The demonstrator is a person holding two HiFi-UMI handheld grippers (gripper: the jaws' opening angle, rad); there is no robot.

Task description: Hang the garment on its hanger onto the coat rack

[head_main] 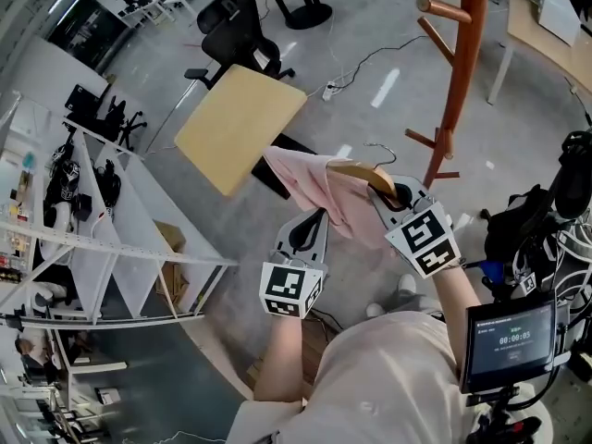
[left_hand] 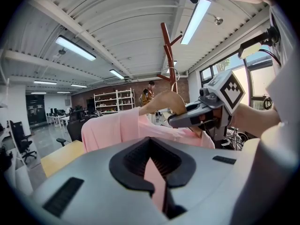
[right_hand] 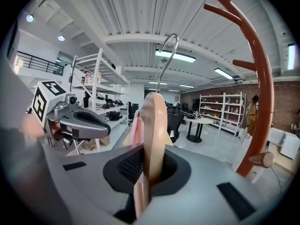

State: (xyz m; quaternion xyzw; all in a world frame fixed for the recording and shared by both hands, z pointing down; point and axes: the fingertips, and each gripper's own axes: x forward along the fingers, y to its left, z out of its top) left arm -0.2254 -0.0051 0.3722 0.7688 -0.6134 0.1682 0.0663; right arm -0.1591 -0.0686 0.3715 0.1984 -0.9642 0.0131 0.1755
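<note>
1. Right tool [right_hand: 149, 172]: jaws clamped on the wooden hanger [right_hand: 152, 125], on its shoulder just below the neck. A strip of pink cloth is pinched in beside the wood.
2. Left tool [left_hand: 152, 168]: jaws clamped on a fold of the pink garment [left_hand: 122, 128], lower down on my side. Nothing else in it.
3. Handling, my read: the hanger is stiff and light, so the right-hand hold steers everything. The garment is soft, limp and light. It carries no load and could slide along the smooth wood if I tilt the hanger far.
4. Best hold is where the right tool sits now, close to the neck, so the hook has little room to swing. The left hold just gathers the loose cloth.
5. Hook [right_hand: 167, 60]: thin wire, standing up above the right tool, free, touching nothing. Whether it swivels in the wood, I cannot tell.
6. Position: the garment on its hanger is in the air between the two tools, in front of me, above the floor, with a tan desk [head_main: 239, 123] beyond it.
7. Coat rack [head_main: 458, 72]: to the right of and beyond the right tool, near but apart. Its pegs [head_main: 442, 9] angle upward, and the hook is on none of them.
8. Judged step: hanger brought near the rack, not yet hung. The next move needs the hook's open side turned to a peg and lifted over its tip.
</note>
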